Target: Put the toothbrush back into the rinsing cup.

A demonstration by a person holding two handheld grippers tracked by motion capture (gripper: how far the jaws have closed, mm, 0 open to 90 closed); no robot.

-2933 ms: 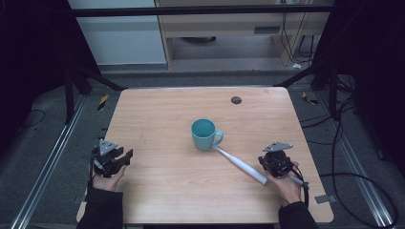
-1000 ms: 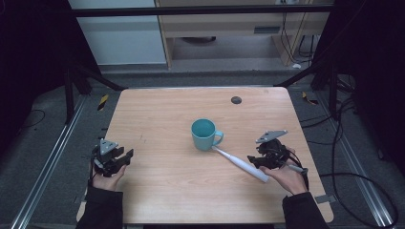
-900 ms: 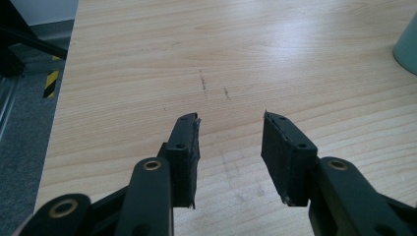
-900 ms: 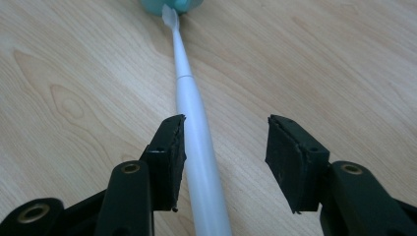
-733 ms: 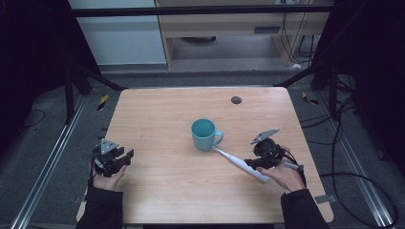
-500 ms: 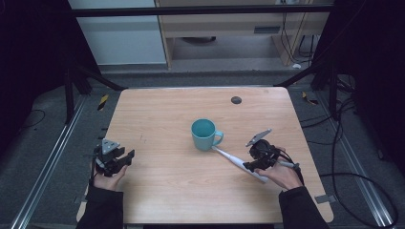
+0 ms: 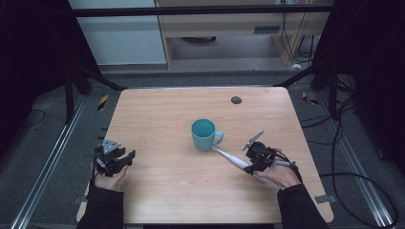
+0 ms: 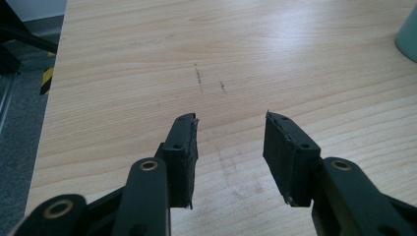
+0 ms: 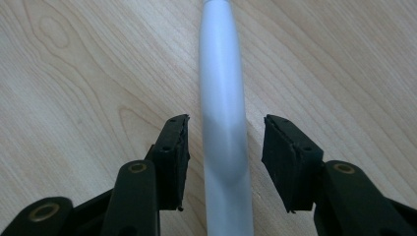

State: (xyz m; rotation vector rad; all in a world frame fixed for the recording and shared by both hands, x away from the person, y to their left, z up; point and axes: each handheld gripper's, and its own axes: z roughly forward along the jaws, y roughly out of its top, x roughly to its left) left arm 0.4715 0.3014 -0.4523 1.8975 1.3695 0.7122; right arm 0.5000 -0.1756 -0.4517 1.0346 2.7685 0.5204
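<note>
1. Both forearms wear black sleeves [image 7: 102,210] reaching to the wrists.
2. The left gripper [image 7: 125,160] is black, with a grey three-cornered plate on top.
3. The right gripper [image 7: 249,168] is black too, trailing a dark cable.
4. Its jaws carry ribbed black pads [image 9: 286,157] and brass-ringed holes (one per arm).

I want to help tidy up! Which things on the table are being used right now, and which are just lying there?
Being used:
- white toothbrush, lying on the table between the jaws of the right gripper, not yet pinched
- teal mug, right by its tip

Just lying there:
- small dark disc near the far edge
- left gripper, open over bare wood
</note>
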